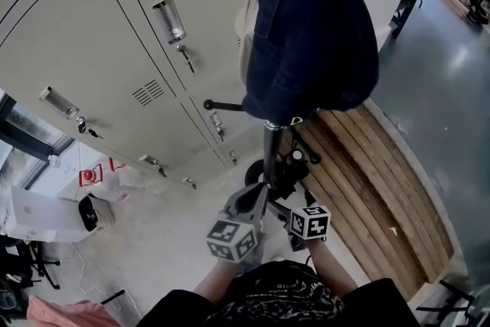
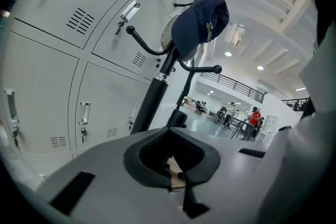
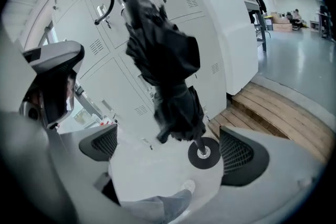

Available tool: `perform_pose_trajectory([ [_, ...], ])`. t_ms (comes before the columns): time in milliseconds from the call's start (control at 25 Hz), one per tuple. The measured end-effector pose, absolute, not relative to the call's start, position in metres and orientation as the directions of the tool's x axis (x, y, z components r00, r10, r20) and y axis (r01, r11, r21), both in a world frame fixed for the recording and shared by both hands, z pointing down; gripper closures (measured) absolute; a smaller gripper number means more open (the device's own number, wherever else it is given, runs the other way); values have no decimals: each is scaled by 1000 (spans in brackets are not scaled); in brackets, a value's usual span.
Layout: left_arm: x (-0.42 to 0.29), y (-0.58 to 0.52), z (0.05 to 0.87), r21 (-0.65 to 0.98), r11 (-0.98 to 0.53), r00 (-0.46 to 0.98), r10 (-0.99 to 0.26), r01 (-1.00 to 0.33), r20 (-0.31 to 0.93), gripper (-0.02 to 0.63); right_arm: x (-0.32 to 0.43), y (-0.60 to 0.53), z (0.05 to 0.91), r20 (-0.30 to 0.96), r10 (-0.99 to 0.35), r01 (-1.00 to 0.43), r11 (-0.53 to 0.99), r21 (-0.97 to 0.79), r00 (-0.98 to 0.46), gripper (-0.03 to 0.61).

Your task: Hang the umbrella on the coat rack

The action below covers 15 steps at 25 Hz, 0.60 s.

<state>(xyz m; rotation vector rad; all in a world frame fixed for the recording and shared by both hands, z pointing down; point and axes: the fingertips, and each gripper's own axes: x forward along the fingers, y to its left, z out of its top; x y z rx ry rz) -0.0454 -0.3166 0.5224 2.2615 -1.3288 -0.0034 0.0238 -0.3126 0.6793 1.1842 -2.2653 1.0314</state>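
Note:
A folded black umbrella (image 3: 165, 71) hangs from the coat rack (image 2: 152, 105) in front of the grey lockers. Its lower end sits between the wide-apart jaws of my right gripper (image 3: 168, 149), and neither pad touches it, so that gripper is open. A navy cap (image 2: 202, 26) hangs near the top of the rack and hides much of the pole in the head view. My left gripper (image 2: 170, 157) points at the pole with its jaws together and nothing in them. In the head view both grippers (image 1: 249, 203) (image 1: 295, 203) are close in front of the pole's lower part.
Grey lockers (image 1: 99, 50) stand behind the rack. A wooden slatted platform (image 1: 375, 188) lies to its right. The rack's round black foot (image 3: 203, 153) rests on the floor, with a trouser leg and shoe (image 3: 176, 199) close by. A white box (image 1: 38, 214) and cables lie at the left.

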Motion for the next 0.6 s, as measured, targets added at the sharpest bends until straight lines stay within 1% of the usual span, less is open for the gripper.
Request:
perform_pose_trajectory([
  [600, -47, -311, 524, 412, -389, 516, -816, -824, 262, 603, 19, -295, 676, 621, -499, -793, 447, -414, -605, -5],
])
